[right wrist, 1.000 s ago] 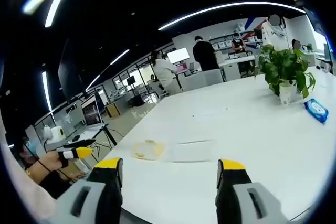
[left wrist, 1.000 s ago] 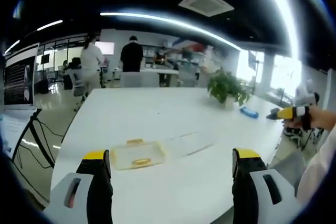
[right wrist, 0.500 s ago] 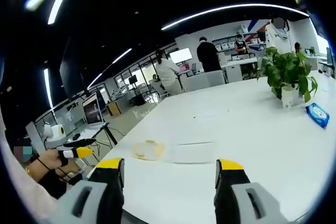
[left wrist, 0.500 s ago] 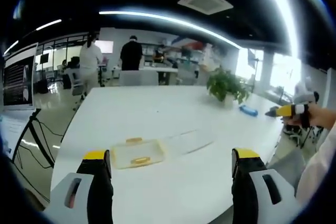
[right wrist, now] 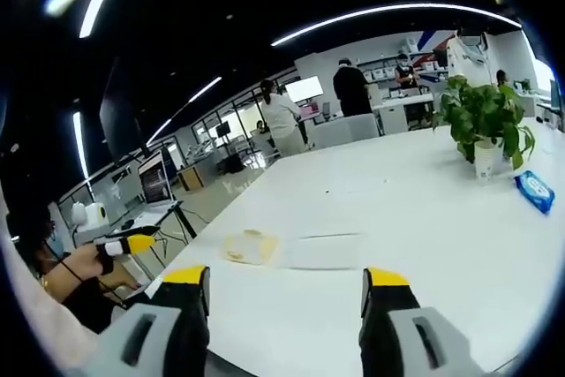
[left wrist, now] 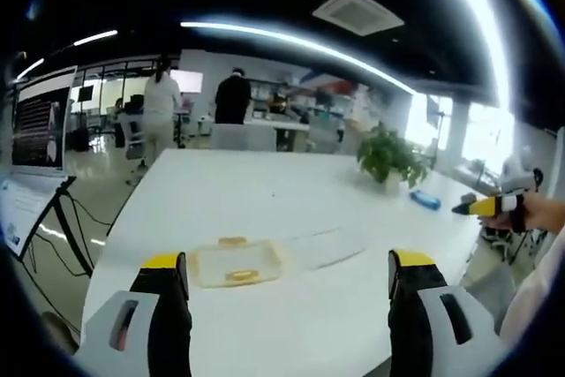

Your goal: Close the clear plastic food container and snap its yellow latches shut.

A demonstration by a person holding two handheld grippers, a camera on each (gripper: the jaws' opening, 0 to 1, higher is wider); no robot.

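Observation:
The clear plastic container lies open on the white table, with yellow latches at its near and far sides and its clear lid flat to the right. In the right gripper view the container and lid lie ahead. My left gripper is open, held above the table's near edge, well short of the container. My right gripper is open too, with nothing between its fingers. The right gripper's yellow tip shows at the far right, the left gripper's tip at the left.
A potted plant and a blue packet stand at the table's far right. A screen on a tripod is left of the table. People stand at desks in the background.
Both views have shifted slightly with my hands. The container and lid have not moved, and both grippers stay open.

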